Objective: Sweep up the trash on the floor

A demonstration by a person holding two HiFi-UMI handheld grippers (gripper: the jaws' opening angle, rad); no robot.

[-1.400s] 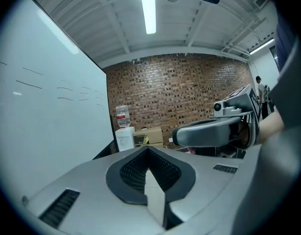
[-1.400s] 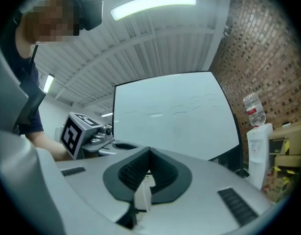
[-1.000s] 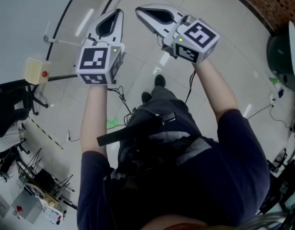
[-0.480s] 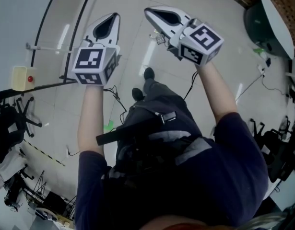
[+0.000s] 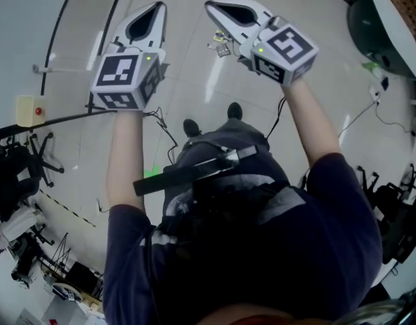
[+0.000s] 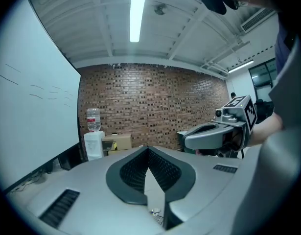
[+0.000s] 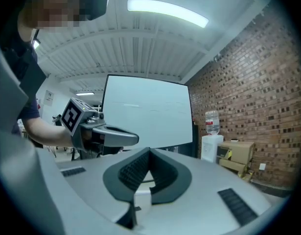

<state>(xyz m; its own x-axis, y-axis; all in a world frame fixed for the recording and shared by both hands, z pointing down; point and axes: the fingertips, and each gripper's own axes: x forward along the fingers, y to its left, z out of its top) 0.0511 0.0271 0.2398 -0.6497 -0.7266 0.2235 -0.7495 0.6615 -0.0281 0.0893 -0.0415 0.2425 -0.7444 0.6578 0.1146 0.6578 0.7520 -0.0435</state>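
Left tool point(image 5: 155, 9) is pressed together, nothing between its jaws; its own view shows the ribbed pads meeting at the tip. Right tool point(image 5: 212, 7) is the same, pressed together and empty. Both are held out in front of the person, roughly level and side by side, not touching. The trash point(image 5: 221, 46) is a small cluster of loose scraps on the tiled floor point(image 5: 194, 80), ahead of the person's shoes point(image 5: 191, 127); in the head view it sits just beside the right tool's underside. A few small bits point(image 6: 155, 213) also show on the floor through the gap under the left tool's jaws in the left gripper view, probably the same cluster. A green patch point(image 5: 151, 172) lies on the floor nearer the person, beside the cables point(image 5: 164, 134); can't tell if it is trash or a floor mark. No broom or dustpan shows in any view, and neither tool holds one. Progress, as a judgement: the cluster lies loose on the floor, not gathered into a pan or bin, so sweeping it up is left. Whether other trash has been cleared elsewhere, these views can't settle. Next would need something to sweep with, and none is in sight.
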